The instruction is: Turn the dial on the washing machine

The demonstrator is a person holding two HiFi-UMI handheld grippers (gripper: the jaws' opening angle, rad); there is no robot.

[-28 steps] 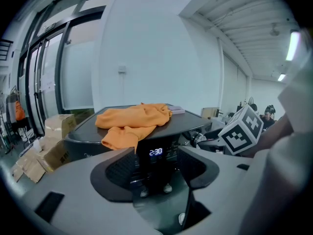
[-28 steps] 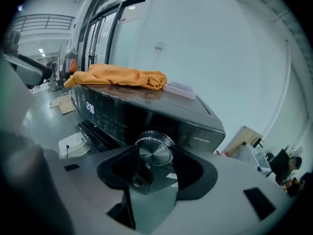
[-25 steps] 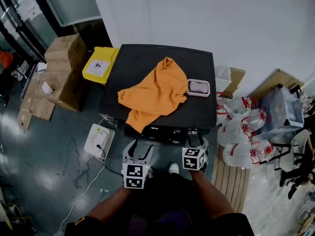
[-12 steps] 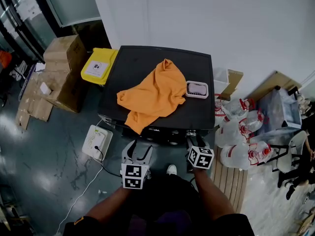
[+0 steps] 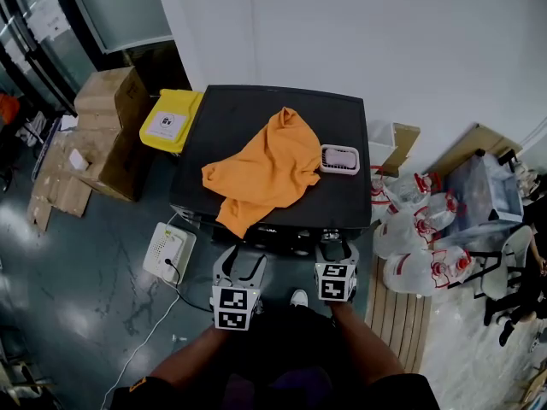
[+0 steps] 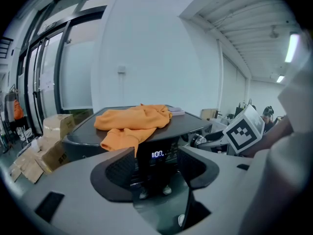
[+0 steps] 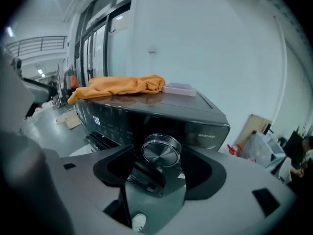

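The dark washing machine (image 5: 224, 118) stands ahead of me with an orange cloth (image 5: 261, 169) draped over its lid. Its silver dial (image 7: 161, 149) sits on the front panel, between the jaws of my right gripper (image 7: 161, 168). Those jaws are opening, and the pads stand clear of the dial's rim on both sides. In the head view the right gripper (image 5: 335, 250) is at the panel's right end. My left gripper (image 5: 238, 267) hangs open in front of the lit display (image 6: 157, 154), with nothing between its fingers.
A small pink-and-white tray (image 5: 339, 160) lies on the lid beside the cloth. Cardboard boxes (image 5: 107, 101) and a yellow box (image 5: 169, 120) stand to the left. A white device (image 5: 172, 250) with a cable lies on the floor. Bagged jugs (image 5: 419, 220) crowd the right.
The right gripper's marker cube was tilted to the right half a second ago and is level again, slightly nearer to me. The left gripper has stayed put.
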